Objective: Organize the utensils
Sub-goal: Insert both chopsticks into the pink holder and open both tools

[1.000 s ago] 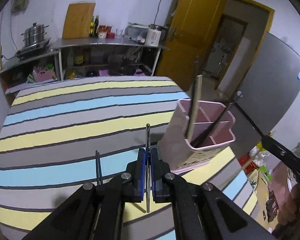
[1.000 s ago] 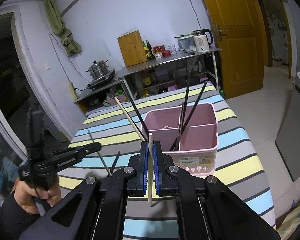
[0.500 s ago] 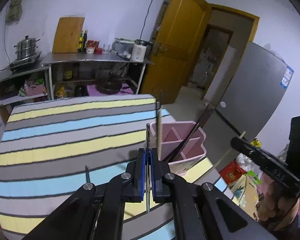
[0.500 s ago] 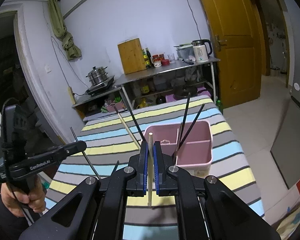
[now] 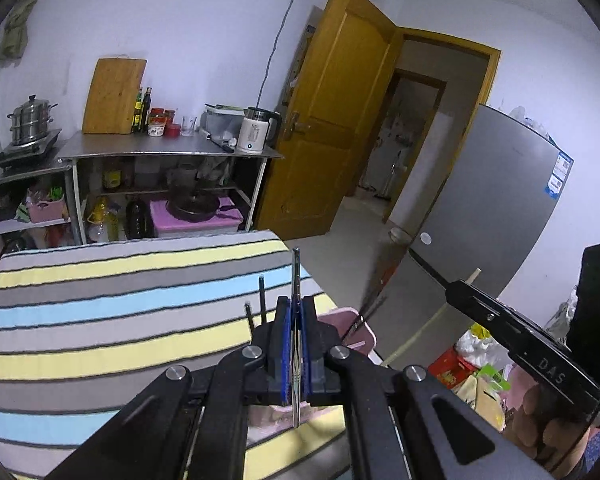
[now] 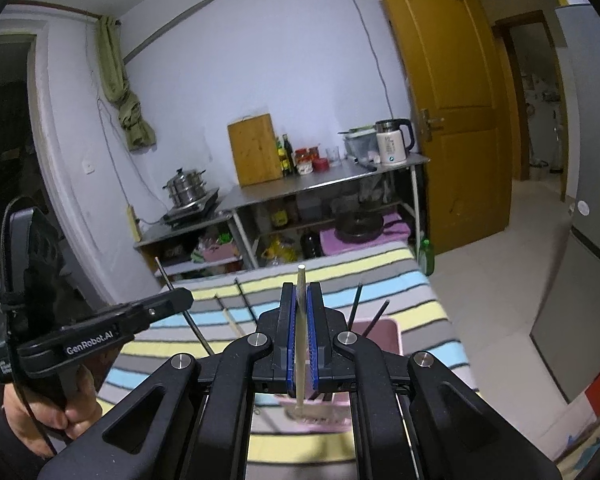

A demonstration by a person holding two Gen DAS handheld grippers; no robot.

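My left gripper (image 5: 296, 344) pinches a thin metal chopstick (image 5: 295, 280) between its fingers; my right gripper (image 6: 301, 340) pinches a pale wooden chopstick (image 6: 300, 292), above the pink holder (image 6: 388, 336).

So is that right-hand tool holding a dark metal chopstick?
No, the right gripper is clamped on a pale wooden chopstick; the dark sticks stand in the pink holder.
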